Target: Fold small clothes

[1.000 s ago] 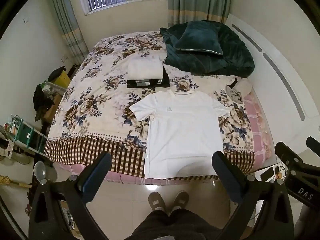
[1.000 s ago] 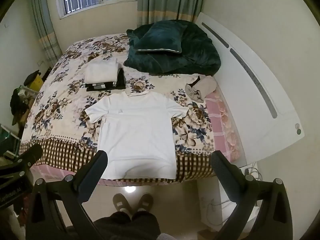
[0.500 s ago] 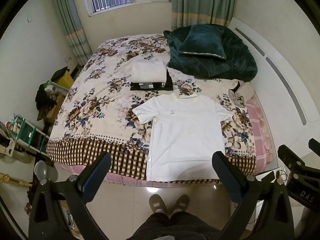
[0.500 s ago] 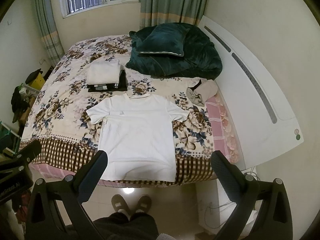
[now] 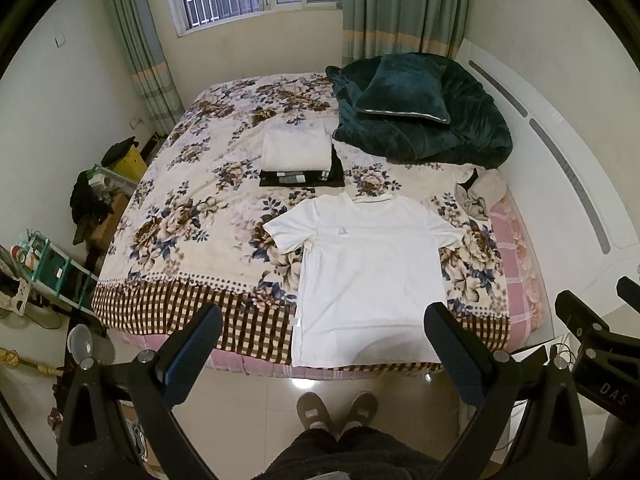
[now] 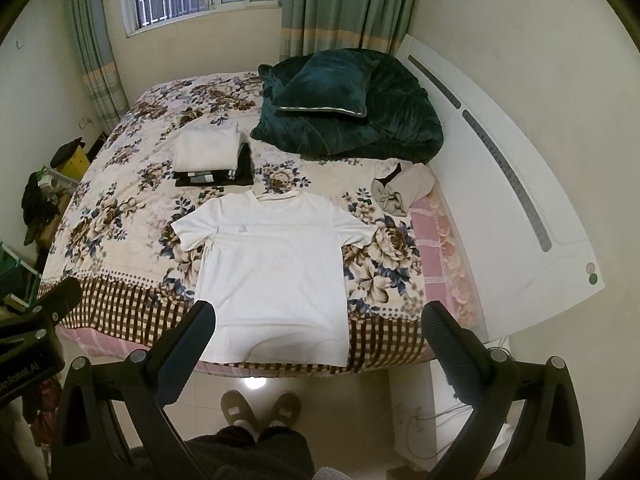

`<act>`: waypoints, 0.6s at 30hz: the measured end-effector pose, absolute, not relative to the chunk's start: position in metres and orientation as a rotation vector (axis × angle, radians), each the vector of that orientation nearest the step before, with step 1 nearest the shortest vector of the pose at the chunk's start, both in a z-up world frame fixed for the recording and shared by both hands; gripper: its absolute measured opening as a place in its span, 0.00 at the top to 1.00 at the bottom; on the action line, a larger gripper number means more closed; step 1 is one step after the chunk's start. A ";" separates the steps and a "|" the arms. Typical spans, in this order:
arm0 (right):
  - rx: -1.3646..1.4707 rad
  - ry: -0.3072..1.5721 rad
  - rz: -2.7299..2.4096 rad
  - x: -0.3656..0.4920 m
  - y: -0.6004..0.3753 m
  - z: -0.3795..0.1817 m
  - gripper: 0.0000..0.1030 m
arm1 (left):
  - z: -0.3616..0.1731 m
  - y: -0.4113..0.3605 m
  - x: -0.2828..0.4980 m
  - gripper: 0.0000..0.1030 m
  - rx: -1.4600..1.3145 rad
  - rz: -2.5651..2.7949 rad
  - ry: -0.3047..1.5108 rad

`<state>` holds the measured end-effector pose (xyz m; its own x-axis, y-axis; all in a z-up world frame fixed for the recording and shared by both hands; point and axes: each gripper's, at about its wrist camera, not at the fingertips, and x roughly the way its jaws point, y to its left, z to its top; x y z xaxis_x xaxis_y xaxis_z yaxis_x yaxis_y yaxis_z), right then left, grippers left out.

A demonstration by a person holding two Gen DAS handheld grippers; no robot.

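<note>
Left wrist view: I see my left gripper (image 5: 322, 332) with fingers wide, holding nothing, above the white T-shirt (image 5: 370, 276) spread flat at the bed's (image 5: 192, 232) near edge. Right wrist view: right gripper (image 6: 318, 330) fingers wide too; folded stack (image 6: 210, 154) lies beyond the shirt.

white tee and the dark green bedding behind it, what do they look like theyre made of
The white t-shirt looks like thin matte knit, probably cotton jersey: it lies flat with soft, shallow wrinkles and no shine. The dark green comforter and the cushion on it look like plush velvet or fleece: thick puffy folds with a soft sheen along the ridges. Exact fibres cannot be told.
</note>
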<state>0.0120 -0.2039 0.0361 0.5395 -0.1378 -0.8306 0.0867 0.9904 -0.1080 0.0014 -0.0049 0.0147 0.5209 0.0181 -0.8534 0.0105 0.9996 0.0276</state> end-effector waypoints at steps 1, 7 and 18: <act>-0.056 0.990 -0.132 0.013 -0.205 0.039 0.00 | 0.016 -0.006 0.002 0.00 0.030 0.004 1.020; -0.057 0.976 -0.126 0.012 -0.208 0.047 0.00 | 0.019 -0.006 0.003 0.00 0.028 0.005 1.015; -0.057 0.967 -0.127 0.007 -0.208 0.050 0.00 | 0.030 -0.002 -0.001 0.00 0.023 -0.008 1.005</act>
